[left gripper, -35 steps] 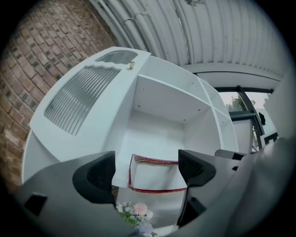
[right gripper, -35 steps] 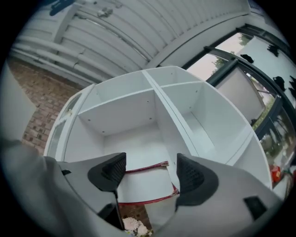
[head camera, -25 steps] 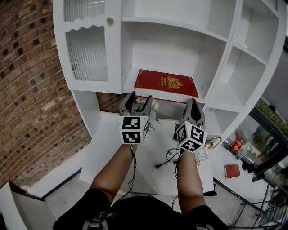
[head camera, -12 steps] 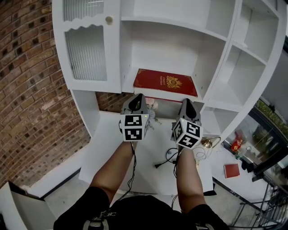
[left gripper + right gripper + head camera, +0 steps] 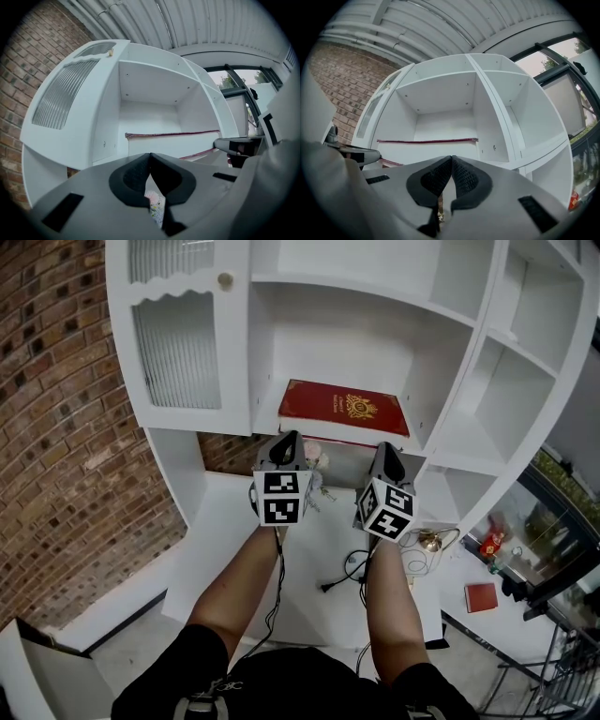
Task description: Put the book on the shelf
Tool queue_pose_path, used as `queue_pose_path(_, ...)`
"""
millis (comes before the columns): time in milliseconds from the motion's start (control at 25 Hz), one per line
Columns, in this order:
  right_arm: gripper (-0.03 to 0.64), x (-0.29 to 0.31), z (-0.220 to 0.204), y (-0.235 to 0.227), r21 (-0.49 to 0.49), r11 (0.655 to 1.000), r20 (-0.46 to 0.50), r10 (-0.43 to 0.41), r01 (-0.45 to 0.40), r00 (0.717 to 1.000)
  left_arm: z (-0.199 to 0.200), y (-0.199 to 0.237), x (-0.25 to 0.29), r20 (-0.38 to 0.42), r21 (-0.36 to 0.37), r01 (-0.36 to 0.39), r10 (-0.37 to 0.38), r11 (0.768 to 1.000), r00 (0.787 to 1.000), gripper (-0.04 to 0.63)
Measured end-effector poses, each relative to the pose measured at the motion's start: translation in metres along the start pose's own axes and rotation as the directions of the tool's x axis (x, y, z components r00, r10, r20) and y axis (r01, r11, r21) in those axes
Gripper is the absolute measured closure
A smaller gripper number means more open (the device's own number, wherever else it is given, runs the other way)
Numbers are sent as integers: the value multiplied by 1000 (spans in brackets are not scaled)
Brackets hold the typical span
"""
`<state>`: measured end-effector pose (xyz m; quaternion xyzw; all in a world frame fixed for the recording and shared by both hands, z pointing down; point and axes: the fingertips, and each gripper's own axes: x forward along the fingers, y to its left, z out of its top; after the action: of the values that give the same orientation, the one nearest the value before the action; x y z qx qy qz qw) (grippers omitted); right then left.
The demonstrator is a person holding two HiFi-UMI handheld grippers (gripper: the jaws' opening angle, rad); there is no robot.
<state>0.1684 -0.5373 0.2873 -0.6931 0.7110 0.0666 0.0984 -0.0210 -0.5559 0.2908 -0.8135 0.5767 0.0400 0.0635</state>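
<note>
The red hardback book with a gold emblem (image 5: 344, 409) is lying flat in the middle compartment of the white shelf unit (image 5: 337, 334), perhaps overhanging its lip, while the left gripper (image 5: 286, 439) and right gripper (image 5: 386, 450) are hovering just below, jaws together and empty, leaving little beyond withdrawing.

The book (image 5: 345, 410) lies flat inside the shelf (image 5: 328, 343), just right of its door (image 5: 178, 343).

Home-style study corner, it seemed, staged inside a big hall: a white shelf unit (image 5: 441, 352) with a ribbed-glass door (image 5: 176, 357) stood against a brick wall (image 5: 56, 446), cables (image 5: 349, 570) trailed over a white desk (image 5: 214, 540), and a corrugated roof (image 5: 197, 23) arched overhead.
</note>
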Motion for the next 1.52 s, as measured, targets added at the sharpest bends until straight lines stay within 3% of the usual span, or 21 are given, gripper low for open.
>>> queue_pose_path(200, 603, -8, -8, 1, 28, 1000, -5, 8, -8, 1000, -25, -8, -7, -34, 45, -8, 9, 999, 999, 581)
queue_pose_path(680, 603, -75, -91, 24, 63, 995, -112, 89, -82, 990, -94, -34, -71, -115, -28, 100, -103, 995, 988, 581)
queue_pose_path(840, 603, -99, -103, 34, 61, 991, -128, 130, -123, 983, -104, -37, -99, -116, -36, 110, -114, 993, 987, 581)
queue_pose_path(1040, 603, -121, -108, 41, 85, 985, -137, 158, -147, 978, -102, -49, -125, -108, 13, 115, -112, 993, 988, 581)
queue_pose_path(1520, 603, -148, -101, 35, 95, 985, -125, 155, -143, 980, -104, -53, -148, -111, -32, 115, -118, 993, 987, 581)
